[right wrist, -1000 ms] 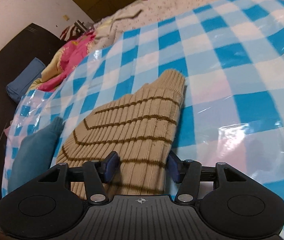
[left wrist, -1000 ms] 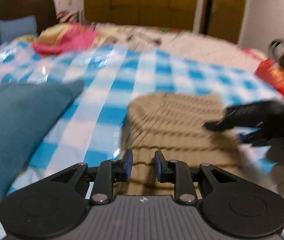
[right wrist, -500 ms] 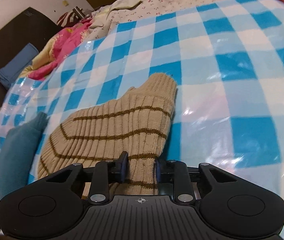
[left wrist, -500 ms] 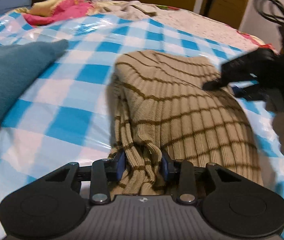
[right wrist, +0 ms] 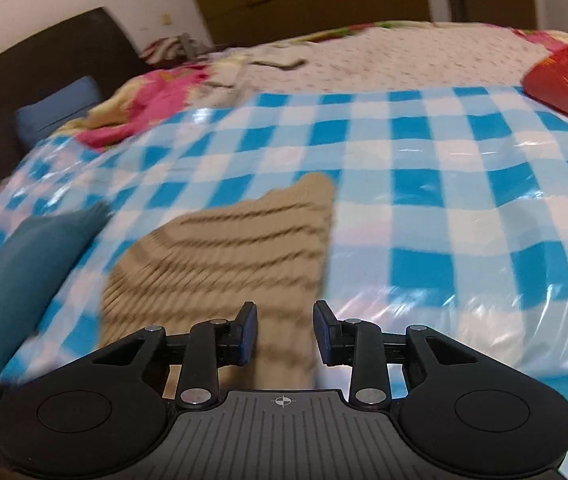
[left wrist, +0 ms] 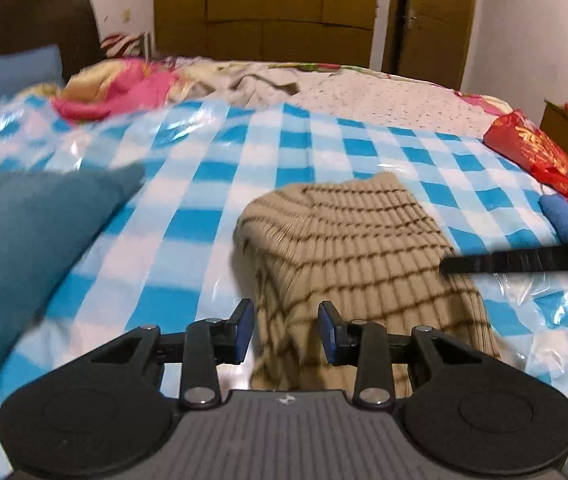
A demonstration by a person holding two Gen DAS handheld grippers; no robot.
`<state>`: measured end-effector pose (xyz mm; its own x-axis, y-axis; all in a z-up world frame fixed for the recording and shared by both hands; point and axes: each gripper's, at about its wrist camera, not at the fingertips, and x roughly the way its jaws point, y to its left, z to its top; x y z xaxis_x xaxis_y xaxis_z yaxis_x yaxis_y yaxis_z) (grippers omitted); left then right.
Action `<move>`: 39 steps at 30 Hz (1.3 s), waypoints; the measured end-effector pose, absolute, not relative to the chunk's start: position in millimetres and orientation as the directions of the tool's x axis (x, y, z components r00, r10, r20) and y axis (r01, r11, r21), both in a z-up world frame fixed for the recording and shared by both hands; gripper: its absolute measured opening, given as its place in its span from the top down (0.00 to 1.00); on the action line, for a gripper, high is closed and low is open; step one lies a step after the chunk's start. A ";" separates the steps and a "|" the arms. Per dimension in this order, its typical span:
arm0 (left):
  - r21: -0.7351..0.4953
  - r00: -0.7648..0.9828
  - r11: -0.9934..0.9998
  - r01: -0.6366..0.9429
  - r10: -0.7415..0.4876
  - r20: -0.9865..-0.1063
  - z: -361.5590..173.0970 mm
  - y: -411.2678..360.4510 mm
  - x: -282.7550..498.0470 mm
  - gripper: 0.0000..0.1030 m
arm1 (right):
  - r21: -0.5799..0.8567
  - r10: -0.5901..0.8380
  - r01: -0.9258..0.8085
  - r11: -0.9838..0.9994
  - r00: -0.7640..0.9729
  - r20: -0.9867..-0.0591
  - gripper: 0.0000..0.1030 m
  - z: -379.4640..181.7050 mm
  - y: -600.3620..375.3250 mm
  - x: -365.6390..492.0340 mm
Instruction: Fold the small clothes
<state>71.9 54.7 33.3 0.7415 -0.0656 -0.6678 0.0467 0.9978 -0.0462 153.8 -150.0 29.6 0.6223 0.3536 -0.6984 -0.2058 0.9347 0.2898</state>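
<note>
A beige knit garment with thin brown stripes (left wrist: 355, 248) lies folded on the blue-and-white checked plastic sheet (left wrist: 220, 184); it also shows in the right wrist view (right wrist: 236, 248). My left gripper (left wrist: 285, 330) is open just above the garment's near left edge, holding nothing. My right gripper (right wrist: 284, 332) is open above the garment's near right edge, holding nothing. A finger of the right gripper (left wrist: 523, 262) reaches in over the garment's right side in the left wrist view.
A folded teal cloth (left wrist: 32, 240) lies to the left of the garment. A pink and floral bedding heap (left wrist: 132, 88) lies at the back. A red bag (left wrist: 543, 156) sits at the right edge. A blue pillow (left wrist: 20, 72) leans on the dark headboard.
Both grippers were shut on the garment's near edge half a second ago. Both have opened, let it go and pulled back and up. The garment now lies folded.
</note>
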 end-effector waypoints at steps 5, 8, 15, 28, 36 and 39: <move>-0.017 0.697 0.999 0.027 -0.031 -0.716 6.8 50.3 98.1 0.55 | 0.245 0.354 -0.257 0.935 0.629 -0.692 0.68 24.7 -137.6 126.4; -0.036 0.677 0.999 0.012 -0.035 -0.735 -7.9 58.4 97.2 0.49 | 0.234 0.334 -0.239 0.942 0.624 -0.706 0.67 15.5 -139.5 122.2; -0.029 0.697 1.000 -0.004 -0.018 -0.717 0.1 61.1 78.0 0.47 | 0.230 0.304 -0.199 0.953 0.607 -0.734 0.63 1.1 -141.3 112.2; 0.017 0.684 0.999 0.034 -0.011 -0.729 -3.8 51.2 54.6 0.47 | 0.180 0.259 -0.187 0.966 0.634 -0.729 0.63 11.1 -133.7 83.0; -0.043 0.654 0.999 0.007 -0.037 -0.755 -14.7 59.4 60.1 0.41 | 0.180 0.249 -0.173 0.968 0.619 -0.745 0.63 6.4 -132.0 83.3; -0.043 0.650 0.999 0.002 -0.034 -0.760 -16.8 60.1 62.7 0.39 | 0.178 0.244 -0.168 0.970 0.614 -0.750 0.63 3.1 -130.4 84.9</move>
